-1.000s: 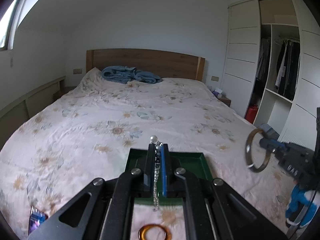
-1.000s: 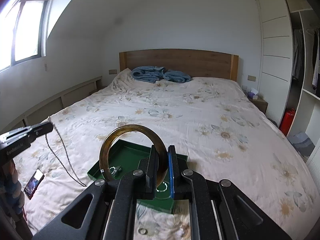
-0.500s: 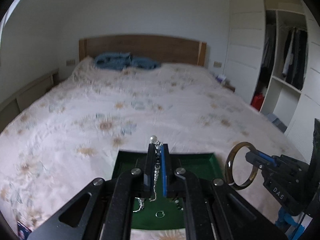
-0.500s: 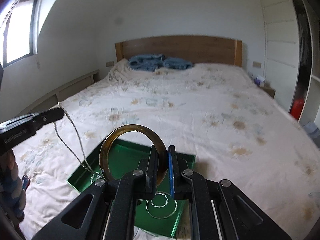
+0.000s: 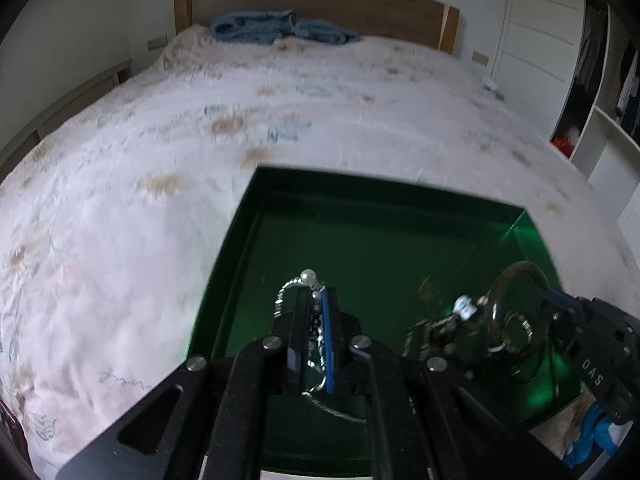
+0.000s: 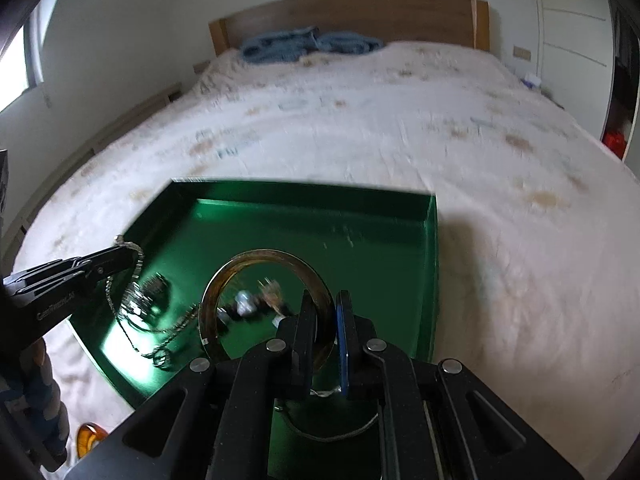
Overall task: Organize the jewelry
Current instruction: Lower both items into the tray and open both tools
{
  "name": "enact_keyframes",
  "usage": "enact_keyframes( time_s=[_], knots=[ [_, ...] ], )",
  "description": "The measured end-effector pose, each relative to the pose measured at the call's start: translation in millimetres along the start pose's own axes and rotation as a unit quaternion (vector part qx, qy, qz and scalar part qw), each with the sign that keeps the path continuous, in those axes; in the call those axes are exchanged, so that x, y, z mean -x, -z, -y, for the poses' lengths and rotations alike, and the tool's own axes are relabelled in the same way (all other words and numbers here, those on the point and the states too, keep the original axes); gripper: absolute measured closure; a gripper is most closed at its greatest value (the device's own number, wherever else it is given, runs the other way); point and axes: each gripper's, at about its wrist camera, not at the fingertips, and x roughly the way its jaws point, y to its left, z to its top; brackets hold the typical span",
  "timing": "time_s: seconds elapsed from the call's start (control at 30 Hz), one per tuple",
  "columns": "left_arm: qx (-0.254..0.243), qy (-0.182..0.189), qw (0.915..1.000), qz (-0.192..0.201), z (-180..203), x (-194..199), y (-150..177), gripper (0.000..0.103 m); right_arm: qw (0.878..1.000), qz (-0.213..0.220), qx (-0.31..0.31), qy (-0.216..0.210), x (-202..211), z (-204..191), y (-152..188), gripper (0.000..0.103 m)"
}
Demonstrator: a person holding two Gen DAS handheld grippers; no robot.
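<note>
A green tray point(image 5: 280, 184) lies on the bed and also shows in the right wrist view point(image 6: 431, 248). My left gripper point(image 5: 316, 300) is shut on a silver chain with a pearl end point(image 5: 307, 277), low inside the tray; in the right wrist view the chain point(image 6: 136, 304) trails onto the tray floor. My right gripper point(image 6: 324, 304) is shut on a brown bangle point(image 6: 240, 264), held over the tray; the bangle also shows in the left wrist view point(image 5: 516, 280). Small jewelry pieces point(image 6: 244, 300) lie in the tray.
The bed with a flowered sheet point(image 5: 200, 120) carries a blue blanket point(image 5: 280, 28) by the wooden headboard point(image 6: 360, 8). A wardrobe point(image 5: 600, 80) stands on the right. An orange bangle point(image 6: 86, 436) lies on the sheet near the tray's corner.
Both grippers have dropped down and forward into the tray, each still holding its piece. The chain's loose end now lies on the tray floor.
</note>
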Motion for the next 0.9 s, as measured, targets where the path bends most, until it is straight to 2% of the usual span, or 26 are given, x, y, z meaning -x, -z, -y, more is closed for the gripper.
enact_keyframes(
  time_s=[0.07,0.37,0.4,0.43,0.47,0.53,0.9],
  knots=[
    [-0.001,-0.004,0.9999,-0.014,-1,-8,5,0.098,1.0,-0.011,-0.001,0.004,-6,2,3,0.094],
    [0.002,0.004,0.9998,-0.019,-2,-7,10,0.095,0.999,-0.033,-0.013,0.007,-12,8,9,0.091],
    [-0.001,0.002,0.9998,-0.018,-1,-6,10,0.089,0.999,-0.034,-0.014,0.006,-11,9,9,0.09],
    [-0.002,0.0,0.9999,-0.017,-1,-5,9,0.08,0.999,-0.036,-0.016,0.003,-11,9,10,0.08],
    [-0.003,0.001,0.9999,-0.013,0,-3,9,0.076,0.999,-0.035,-0.018,0.001,-9,9,9,0.068],
    [-0.004,0.005,0.9999,-0.009,1,2,8,0.069,0.999,-0.031,-0.016,0.001,-3,9,9,0.058],
    [-0.01,-0.001,0.9996,0.028,2,55,4,0.065,1.0,0.009,-0.014,0.009,55,6,2,0.056]
  ],
)
